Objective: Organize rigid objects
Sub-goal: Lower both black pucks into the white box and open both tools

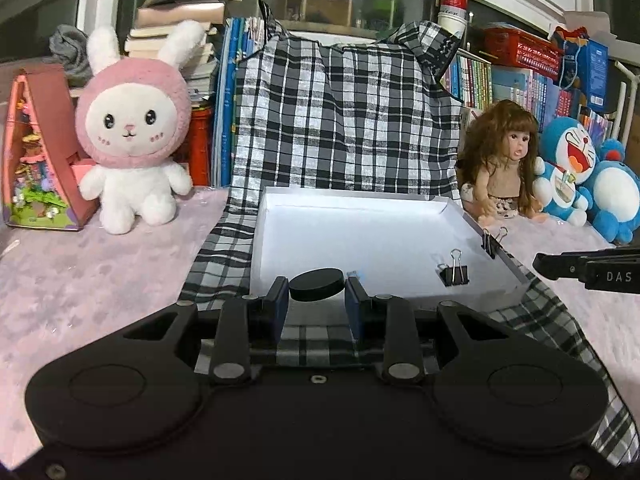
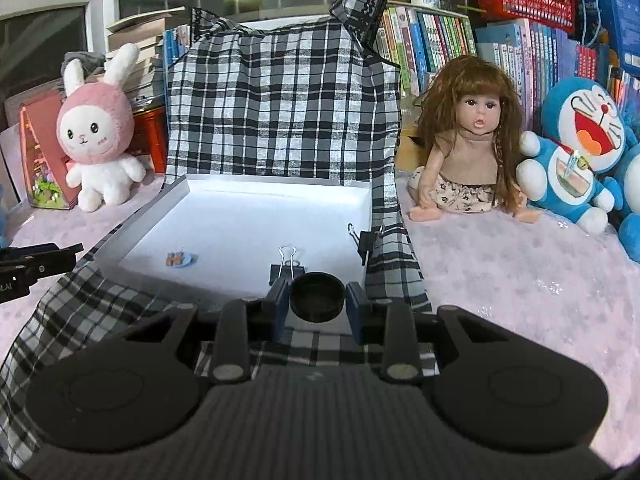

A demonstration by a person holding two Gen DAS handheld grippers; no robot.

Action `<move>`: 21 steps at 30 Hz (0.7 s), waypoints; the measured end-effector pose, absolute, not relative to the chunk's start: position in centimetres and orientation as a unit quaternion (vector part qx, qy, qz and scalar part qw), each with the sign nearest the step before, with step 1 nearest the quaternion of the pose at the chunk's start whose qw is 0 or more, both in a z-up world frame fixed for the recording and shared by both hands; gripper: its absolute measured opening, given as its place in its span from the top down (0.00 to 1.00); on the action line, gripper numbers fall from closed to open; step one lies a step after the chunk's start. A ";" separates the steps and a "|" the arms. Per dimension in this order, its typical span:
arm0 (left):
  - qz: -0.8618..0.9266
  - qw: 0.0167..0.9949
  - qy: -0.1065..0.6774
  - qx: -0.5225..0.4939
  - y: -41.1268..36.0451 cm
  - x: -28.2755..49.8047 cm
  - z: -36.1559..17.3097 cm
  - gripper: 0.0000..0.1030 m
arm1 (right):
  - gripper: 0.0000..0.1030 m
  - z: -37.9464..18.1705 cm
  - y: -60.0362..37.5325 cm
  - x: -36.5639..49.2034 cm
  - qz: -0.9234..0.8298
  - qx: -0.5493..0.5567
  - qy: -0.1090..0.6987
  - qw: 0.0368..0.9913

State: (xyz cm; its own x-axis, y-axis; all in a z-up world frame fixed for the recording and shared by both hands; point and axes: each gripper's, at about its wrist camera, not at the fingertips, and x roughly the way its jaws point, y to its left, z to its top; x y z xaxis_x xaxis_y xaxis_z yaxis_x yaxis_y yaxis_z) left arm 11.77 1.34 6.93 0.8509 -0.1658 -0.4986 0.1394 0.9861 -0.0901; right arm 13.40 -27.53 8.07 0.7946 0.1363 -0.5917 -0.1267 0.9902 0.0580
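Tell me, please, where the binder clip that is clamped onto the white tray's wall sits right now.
The clamped binder clip grips the white tray on its right-hand wall, near the front corner, just beyond the loose binder clip lying inside the tray.

- A pink-hooded plush rabbit (image 1: 134, 132) sits far left beside a triangular dollhouse (image 1: 36, 152).
- A long-haired doll (image 2: 468, 140) sits right, beside a blue plush cat (image 2: 576, 152).
- Books (image 2: 440, 36) line the far shelf.
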 end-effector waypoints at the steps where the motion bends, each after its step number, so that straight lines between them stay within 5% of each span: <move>1: -0.081 0.960 0.266 -0.029 1.4 12.5 7.0 0.72 | 0.64 8.1 -27.6 13.9 0.069 0.010 0.317 0.946; 21: -0.075 0.932 0.353 -0.017 -0.1 22.3 4.1 0.72 | 0.64 5.1 -27.1 22.0 0.052 0.032 0.394 0.917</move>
